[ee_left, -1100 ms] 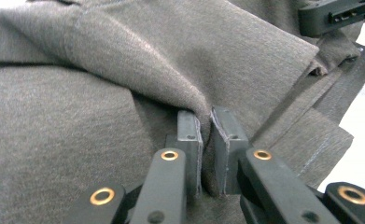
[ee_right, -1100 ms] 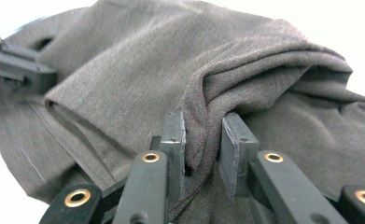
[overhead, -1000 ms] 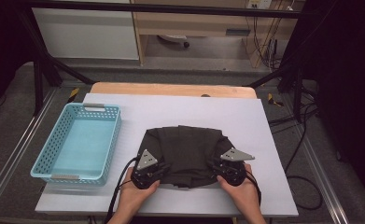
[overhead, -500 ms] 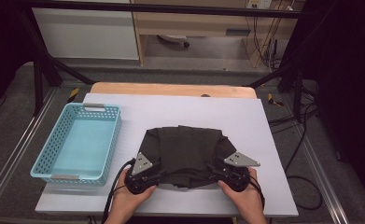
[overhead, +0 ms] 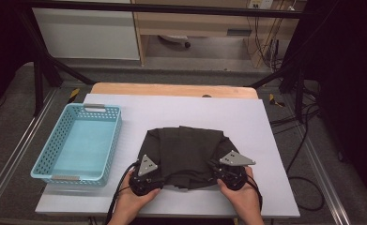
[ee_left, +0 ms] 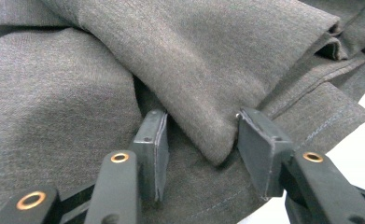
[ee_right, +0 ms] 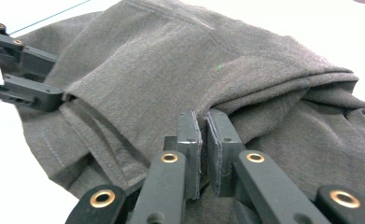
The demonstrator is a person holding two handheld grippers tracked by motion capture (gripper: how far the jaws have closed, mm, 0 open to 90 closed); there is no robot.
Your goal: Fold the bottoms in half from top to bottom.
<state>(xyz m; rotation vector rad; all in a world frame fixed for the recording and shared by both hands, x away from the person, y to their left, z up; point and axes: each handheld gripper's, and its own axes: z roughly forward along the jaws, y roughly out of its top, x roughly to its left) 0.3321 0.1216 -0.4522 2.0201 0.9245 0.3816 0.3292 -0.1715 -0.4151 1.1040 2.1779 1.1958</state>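
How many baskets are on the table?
1. The blue basket stands on the left part of the white table, beside the dark cloth. None seems hidden.

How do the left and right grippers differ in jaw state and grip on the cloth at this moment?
The left gripper has its jaws apart, having just been opening, with a fold of the dark cloth between them but not pinched. The right gripper has just closed; its jaws stand nearly together at a fold, though whether cloth is clamped is unclear. Both sit at the cloth's near edge, one at each corner.
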